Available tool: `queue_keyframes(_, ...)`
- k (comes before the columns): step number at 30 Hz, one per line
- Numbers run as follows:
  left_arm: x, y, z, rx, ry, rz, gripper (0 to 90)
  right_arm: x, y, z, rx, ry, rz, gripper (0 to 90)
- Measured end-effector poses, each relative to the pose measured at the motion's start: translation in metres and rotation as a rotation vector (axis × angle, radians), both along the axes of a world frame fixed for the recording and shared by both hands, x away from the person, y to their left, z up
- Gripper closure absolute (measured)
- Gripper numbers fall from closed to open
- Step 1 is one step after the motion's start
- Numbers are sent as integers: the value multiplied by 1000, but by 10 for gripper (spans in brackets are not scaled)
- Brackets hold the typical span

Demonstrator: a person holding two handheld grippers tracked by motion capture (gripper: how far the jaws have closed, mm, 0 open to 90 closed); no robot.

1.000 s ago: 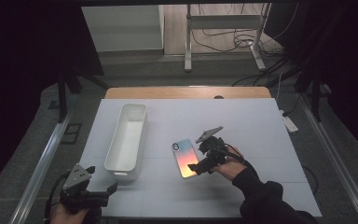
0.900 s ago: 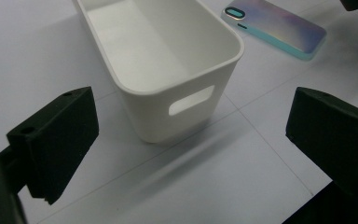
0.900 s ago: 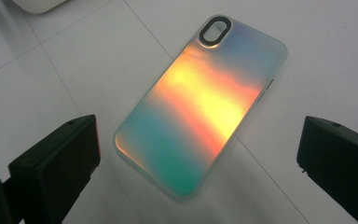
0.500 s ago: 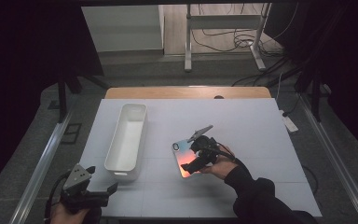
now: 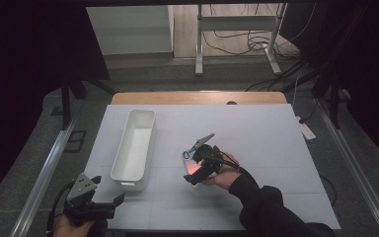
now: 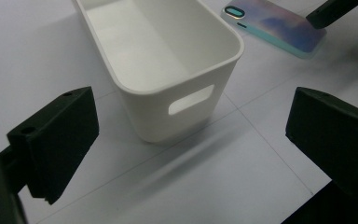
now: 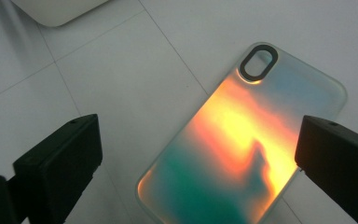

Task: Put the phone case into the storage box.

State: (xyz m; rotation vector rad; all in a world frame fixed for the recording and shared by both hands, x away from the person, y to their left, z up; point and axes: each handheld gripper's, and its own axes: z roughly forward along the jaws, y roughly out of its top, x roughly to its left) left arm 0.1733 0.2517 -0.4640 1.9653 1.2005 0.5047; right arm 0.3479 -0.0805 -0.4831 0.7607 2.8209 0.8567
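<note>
Since 1 second ago the right gripper (image 5: 193, 165) has advanced leftward over the phone case (image 7: 242, 140); its jaws stand released, straddling the case without contact, so a grasp looks imminent. The case lies flat mid-table, near the white bin (image 5: 134, 143). Left gripper (image 5: 109, 203) idles released at the near-left corner. White table (image 5: 276, 143); dark room, cables behind.

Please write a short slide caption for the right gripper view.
Open right gripper poised over an iridescent phone case on the white table.
</note>
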Motion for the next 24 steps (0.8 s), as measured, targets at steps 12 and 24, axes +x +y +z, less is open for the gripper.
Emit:
queue_keyframes(12, 0, 0, 0, -3, 0, -1, 33, -1, 4, -1, 3, 13, 48, 372)
queue_keyframes(24, 0, 0, 0, -3, 1, -4, 34, -5, 10, -6, 1, 42, 124, 835)
